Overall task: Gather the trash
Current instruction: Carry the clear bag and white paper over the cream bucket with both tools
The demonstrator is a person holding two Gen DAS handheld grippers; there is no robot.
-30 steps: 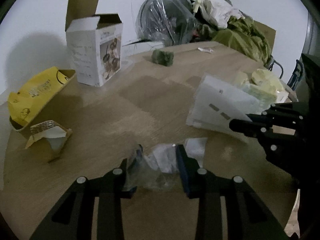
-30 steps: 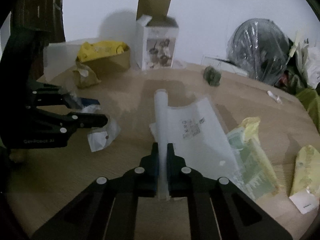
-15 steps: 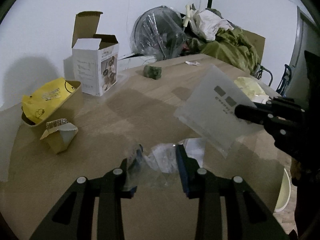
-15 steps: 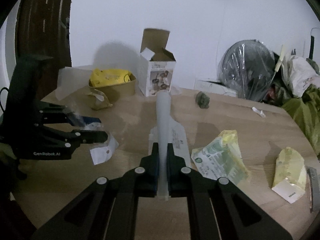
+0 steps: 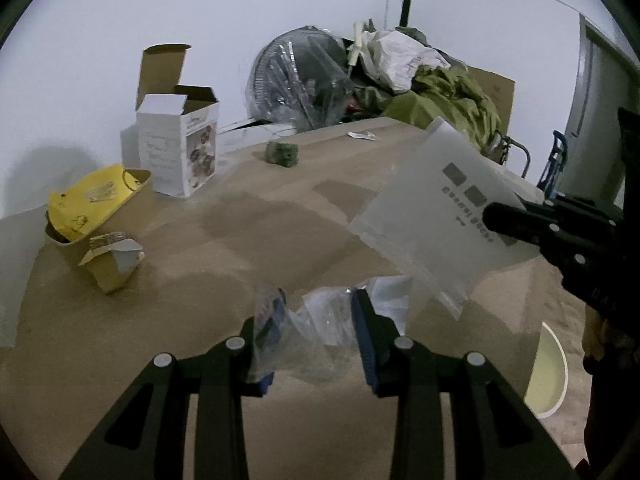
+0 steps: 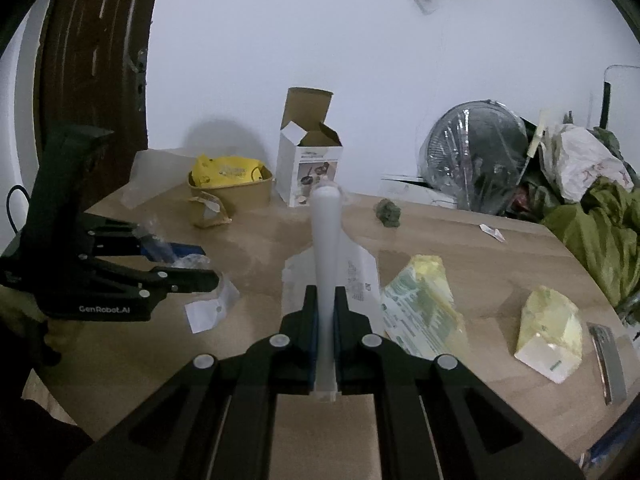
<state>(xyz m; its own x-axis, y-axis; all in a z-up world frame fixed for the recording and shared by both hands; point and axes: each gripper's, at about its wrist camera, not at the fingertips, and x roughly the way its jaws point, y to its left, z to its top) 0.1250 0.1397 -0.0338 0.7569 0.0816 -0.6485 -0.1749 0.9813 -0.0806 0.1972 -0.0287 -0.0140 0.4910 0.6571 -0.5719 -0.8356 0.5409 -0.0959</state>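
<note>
- The left gripper [image 5: 316, 332] pinches a crumpled clear plastic wrapper [image 5: 320, 320] between its blue pads, jaws narrowed around the bunched film; the wrapper hangs above the near part of the wooden table [image 5: 248, 216].
- In the right wrist view that same gripper sits at the left edge, with the wrapper and a white tag drooping under its fingertips.
- The right gripper [image 6: 326, 312] is pressed tight on a frosted white plastic bag [image 6: 326, 232], seen edge-on as a pale strip standing up between the pads.
- From the left wrist view the frosted bag [image 5: 436, 216] shows as a flat tilted sheet with grey printed marks, held clear of the table at the right, its near corner just beside the clear wrapper.
- On the far left of the table stands an open white carton [image 5: 180, 156] with its flap up; left of it is a brown paper container [image 5: 108, 216] with a yellow bag [image 5: 88, 200] in it.
- A crushed brown paper cup [image 5: 112, 260] lies on its side touching the near side of that container.
- A small dark green lump [image 5: 282, 153] rests far on the table, right of the carton, and a small white scrap [image 5: 362, 135] lies farther right.
- Two yellow-green packets [image 6: 424, 304] [image 6: 550, 332] lie on the right part of the table, well apart.
- Past the far edge are a plastic-wrapped fan [image 5: 296, 80] and a heap of green cloth [image 5: 448, 104].
- A pale round bin [image 5: 548, 372] shows low at the right, beyond the table's edge.
</note>
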